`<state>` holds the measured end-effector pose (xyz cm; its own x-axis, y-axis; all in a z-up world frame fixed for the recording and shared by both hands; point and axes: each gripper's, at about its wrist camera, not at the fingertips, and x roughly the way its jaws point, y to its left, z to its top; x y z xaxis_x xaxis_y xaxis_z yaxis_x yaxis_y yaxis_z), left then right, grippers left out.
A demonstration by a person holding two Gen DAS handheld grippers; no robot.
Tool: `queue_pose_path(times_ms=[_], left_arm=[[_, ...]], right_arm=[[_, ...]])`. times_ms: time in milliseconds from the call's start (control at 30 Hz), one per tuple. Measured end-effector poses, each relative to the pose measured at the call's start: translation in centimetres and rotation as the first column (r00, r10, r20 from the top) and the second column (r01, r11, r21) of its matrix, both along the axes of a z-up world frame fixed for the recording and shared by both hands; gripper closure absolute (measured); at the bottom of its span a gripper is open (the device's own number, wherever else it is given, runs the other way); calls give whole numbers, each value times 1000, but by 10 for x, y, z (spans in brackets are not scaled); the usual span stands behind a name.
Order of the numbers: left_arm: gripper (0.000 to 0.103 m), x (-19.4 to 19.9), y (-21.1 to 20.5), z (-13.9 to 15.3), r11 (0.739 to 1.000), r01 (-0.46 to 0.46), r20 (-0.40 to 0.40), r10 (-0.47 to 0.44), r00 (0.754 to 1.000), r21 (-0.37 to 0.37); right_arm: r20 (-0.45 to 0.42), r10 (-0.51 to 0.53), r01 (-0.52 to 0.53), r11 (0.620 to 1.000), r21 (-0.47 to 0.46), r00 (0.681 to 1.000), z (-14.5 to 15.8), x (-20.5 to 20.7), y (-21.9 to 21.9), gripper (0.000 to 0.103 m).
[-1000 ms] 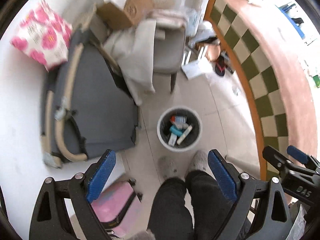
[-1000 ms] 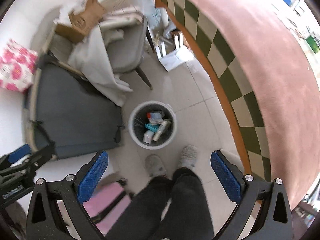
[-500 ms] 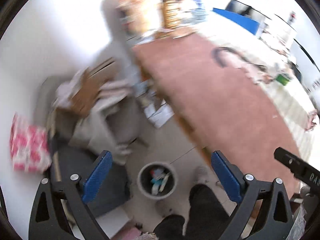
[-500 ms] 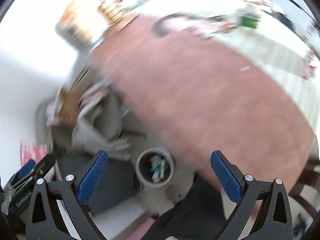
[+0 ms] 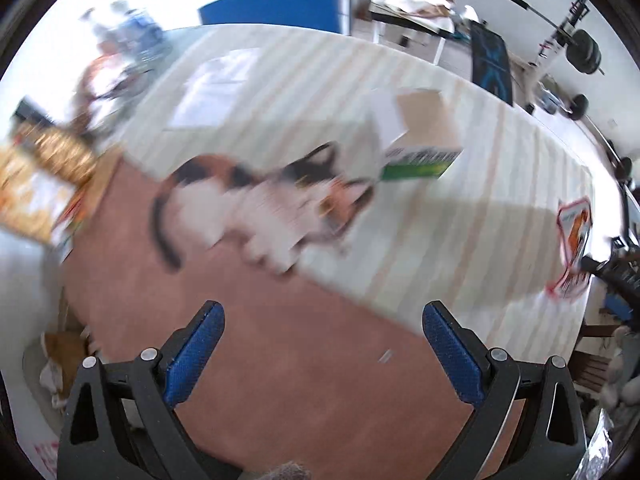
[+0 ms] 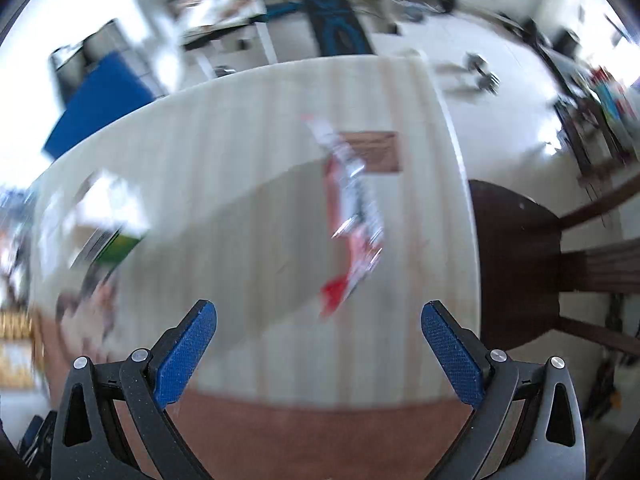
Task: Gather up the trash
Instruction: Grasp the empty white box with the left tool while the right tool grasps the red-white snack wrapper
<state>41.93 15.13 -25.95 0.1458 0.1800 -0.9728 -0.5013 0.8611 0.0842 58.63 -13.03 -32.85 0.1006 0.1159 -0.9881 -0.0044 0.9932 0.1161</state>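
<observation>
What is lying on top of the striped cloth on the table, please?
On the striped cloth lie a calico cat, a green-edged cardboard box, a red-and-white wrapper and white paper. Blur hides finer detail, and whatever the cat covers cannot be seen.

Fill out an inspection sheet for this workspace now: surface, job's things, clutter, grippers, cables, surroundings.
Surface: table with a reddish-brown cover; a pale striped cloth lies over its far part.
Job's things: red-and-white wrapper on the striped cloth; green-and-white carton further along. No bin in view.
Clutter: a calico cat lies on the table; printed packets at the table's left edge, blurred.
Grippers: left gripper open, nothing between the pads; right gripper open, likewise nothing between them.
Cables: nothing seen.
Surroundings: dark wooden chair beside the table; blue panel beyond it.
</observation>
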Motion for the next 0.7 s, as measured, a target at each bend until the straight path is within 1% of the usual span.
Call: queue_pose_path(times_ms=[33,67,100,133,167,200,233,267,300,333,400,467,700], left_arm=[[2,16,1,-3,1000,3,-4,-3,1000,-20],[2,30,2,-7,999,6,-5,-6,1000,-39],[2,49,4,-13,998,10,-9,-10,1000,-61],[2,59,4,-17,997,13,-12,-14,1000,-76],[2,73,6,-23,995,13,-16,-15,1000,-97],[2,85,6,-29,994,12,-21,-14,1000,-111],[2,95,7,-35,992,10,-26,-14,1000,-127],[2,104,8,-41,990,7,-34,-12,999,-144],[2,110,8,-46,988,3,-44,-10,999,-156],[2,118,9,-51,985,-2,-52,-7,999,-171],[2,131,11,-58,979,-16,-52,5,999,-201],[2,144,13,-64,976,-20,-55,8,998,-215],[3,171,23,-93,980,-41,-114,19,993,-195]], right_arm=[[-27,-12,12,1000,-8,1000,-11,14,-5,0],[-54,-28,27,1000,-8,998,-23,28,-9,5],[-70,-33,33,999,-6,997,-32,36,-11,14],[-91,-33,32,999,-6,995,-43,46,-10,19],[-109,-30,30,1000,-7,994,-52,53,-8,31],[-123,-19,21,1000,11,992,-60,60,-6,37],[-128,-11,13,1000,18,992,-67,64,-2,37],[-120,-2,3,1000,8,993,-71,69,1,40],[-106,2,0,1000,15,994,-72,73,2,52],[-91,6,-3,1000,27,996,-71,78,2,61],[-92,-1,6,999,52,996,-71,87,2,64],[-96,-9,16,997,70,995,-71,95,4,65],[-93,0,4,999,35,996,-73,114,23,66]])
